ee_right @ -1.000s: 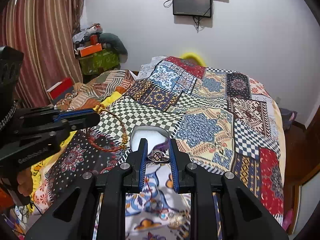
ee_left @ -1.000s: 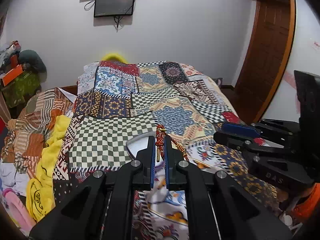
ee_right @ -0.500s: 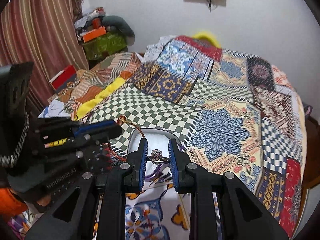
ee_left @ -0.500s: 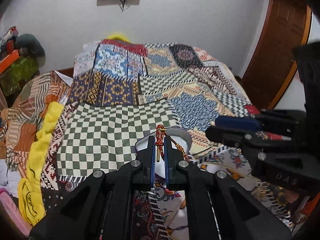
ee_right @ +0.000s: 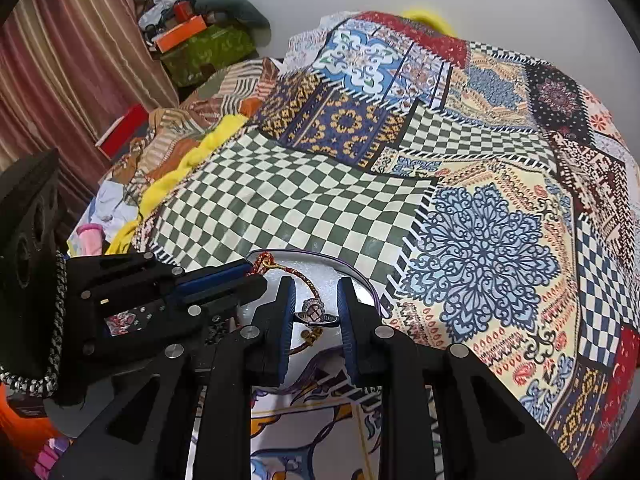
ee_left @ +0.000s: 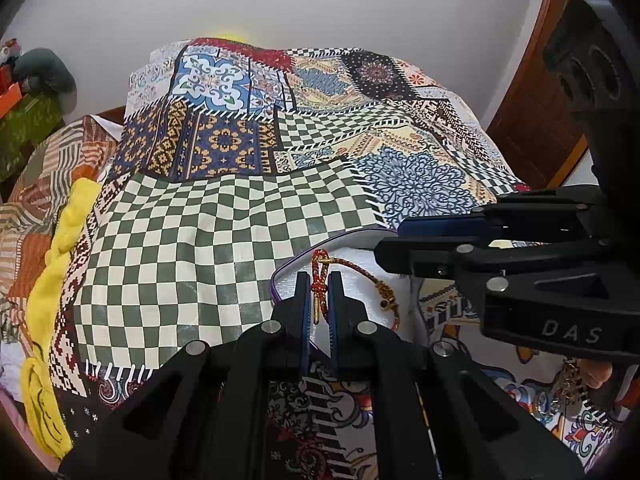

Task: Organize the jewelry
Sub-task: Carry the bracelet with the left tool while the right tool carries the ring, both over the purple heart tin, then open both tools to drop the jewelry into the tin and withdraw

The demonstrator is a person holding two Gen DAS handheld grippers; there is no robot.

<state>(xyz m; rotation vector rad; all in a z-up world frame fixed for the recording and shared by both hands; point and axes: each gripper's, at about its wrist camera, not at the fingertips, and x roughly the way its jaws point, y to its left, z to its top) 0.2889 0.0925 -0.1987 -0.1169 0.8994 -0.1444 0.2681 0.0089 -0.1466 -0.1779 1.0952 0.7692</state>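
My left gripper point(ee_left: 319, 280) is shut on a red and gold braided cord bracelet point(ee_left: 320, 276); the loose end of the cord trails to the right over the white inside of a purple-rimmed tray point(ee_left: 280, 276) on the bed. My right gripper point(ee_right: 316, 292) is shut on a silver ring point(ee_right: 314, 312) with an ornate top, held just above the same tray point(ee_right: 352, 268). In the right wrist view the left gripper point(ee_right: 256, 276) comes in from the left with the bracelet point(ee_right: 266, 262) at its tip. The right gripper point(ee_left: 396, 238) stands close to the right in the left wrist view.
A patchwork bedspread point(ee_left: 224, 216) covers the bed. A yellow cloth point(ee_left: 60, 240) and piled clothes lie along its left edge. More jewelry point(ee_left: 568, 380) lies at the lower right. A wooden door point(ee_left: 548, 92) stands on the right, striped curtains point(ee_right: 60, 60) and boxes on the left.
Both grippers have moved forward and down toward the white tray, which now lies right under their tips. The bracelet and the ring stay held. The cameras tilt further down.
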